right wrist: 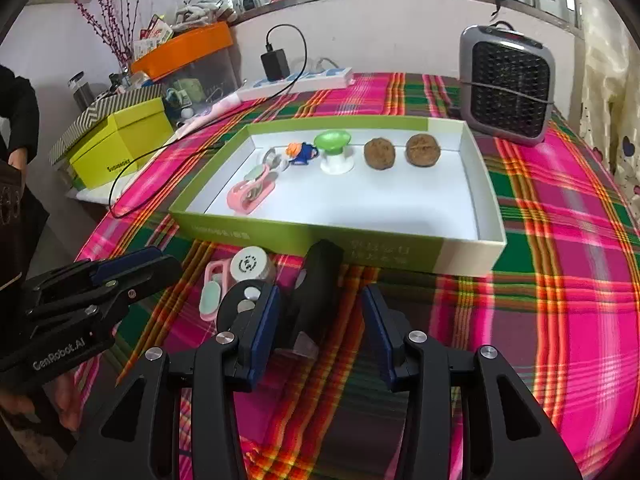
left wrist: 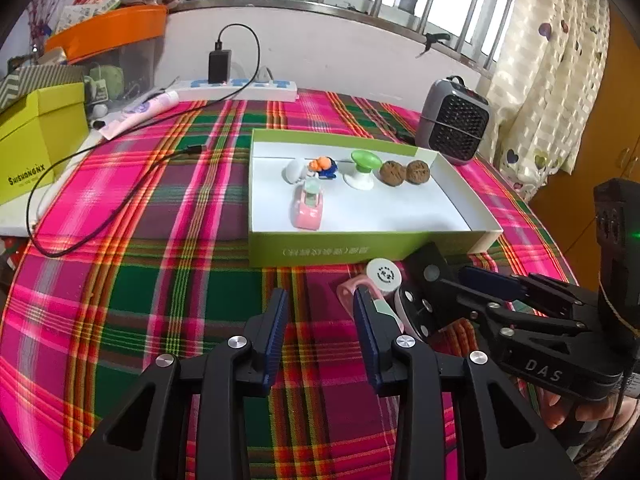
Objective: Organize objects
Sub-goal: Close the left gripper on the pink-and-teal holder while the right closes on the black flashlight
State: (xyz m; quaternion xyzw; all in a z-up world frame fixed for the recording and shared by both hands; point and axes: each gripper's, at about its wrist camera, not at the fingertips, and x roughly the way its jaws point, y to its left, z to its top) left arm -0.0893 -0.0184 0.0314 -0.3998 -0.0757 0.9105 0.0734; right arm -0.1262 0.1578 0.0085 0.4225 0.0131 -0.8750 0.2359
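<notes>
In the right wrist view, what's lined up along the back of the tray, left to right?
Blue and orange figurine → green-topped white stand → left walnut → right walnut. The pink toy and the pale pieces at the left end of the tray overlap, so I leave them out.

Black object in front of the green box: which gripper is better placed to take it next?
Right. The black object sits between the open jaws of the right gripper; the left gripper hovers over bare cloth beside it.
</notes>
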